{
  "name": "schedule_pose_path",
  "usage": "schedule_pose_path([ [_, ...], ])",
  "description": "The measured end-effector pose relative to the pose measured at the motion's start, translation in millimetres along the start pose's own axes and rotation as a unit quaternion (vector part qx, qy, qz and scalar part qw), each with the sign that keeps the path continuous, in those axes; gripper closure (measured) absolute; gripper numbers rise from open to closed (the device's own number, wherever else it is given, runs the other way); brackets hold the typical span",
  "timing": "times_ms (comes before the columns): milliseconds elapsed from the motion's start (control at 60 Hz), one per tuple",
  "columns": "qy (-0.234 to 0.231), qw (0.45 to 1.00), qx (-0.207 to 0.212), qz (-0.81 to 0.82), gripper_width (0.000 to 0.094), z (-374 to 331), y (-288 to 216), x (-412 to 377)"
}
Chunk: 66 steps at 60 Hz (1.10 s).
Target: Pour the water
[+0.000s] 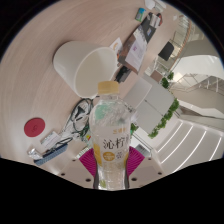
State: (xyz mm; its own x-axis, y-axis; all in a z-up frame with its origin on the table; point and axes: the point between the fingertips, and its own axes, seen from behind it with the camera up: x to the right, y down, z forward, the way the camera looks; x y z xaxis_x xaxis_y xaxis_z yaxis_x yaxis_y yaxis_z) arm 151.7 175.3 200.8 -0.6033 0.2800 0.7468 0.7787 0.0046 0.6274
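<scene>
My gripper [112, 183] holds a clear plastic bottle [110, 135] at the lower centre of the frame. Both fingers press against its lower body, the magenta pads [95, 184] showing at either side of its base. The bottle stands nearly upright, its long axis running up the frame and leaning slightly left, its neck and cap end pointing toward the centre. Its label is pale yellow with green characters. Just beyond the cap, toward the upper left, sits a white cup [78, 64] on the pale tabletop [30, 95]. A red round object [36, 127] lies at the left.
</scene>
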Motion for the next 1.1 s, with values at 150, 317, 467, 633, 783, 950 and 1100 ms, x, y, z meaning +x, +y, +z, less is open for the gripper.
schedule_pose_path([
  [150,0.009,0.958,-0.008,0.285,0.0593,-0.3,28.8,11.0],
  [317,-0.012,0.719,0.056,0.693,0.0527,-3.9,50.4,-9.3],
  [467,-0.040,0.502,0.151,0.851,0.0477,1.0,45.1,-43.5],
  [633,-0.074,0.465,0.173,0.865,0.0459,16.8,13.4,-106.9],
  [783,-0.095,0.463,0.170,0.865,0.0446,26.1,-11.5,-152.8],
  [950,-0.075,0.434,0.189,0.878,0.0448,27.7,-5.3,-153.0],
  [1100,-0.088,0.444,0.180,0.873,0.0384,24.7,-6.7,-155.0],
])
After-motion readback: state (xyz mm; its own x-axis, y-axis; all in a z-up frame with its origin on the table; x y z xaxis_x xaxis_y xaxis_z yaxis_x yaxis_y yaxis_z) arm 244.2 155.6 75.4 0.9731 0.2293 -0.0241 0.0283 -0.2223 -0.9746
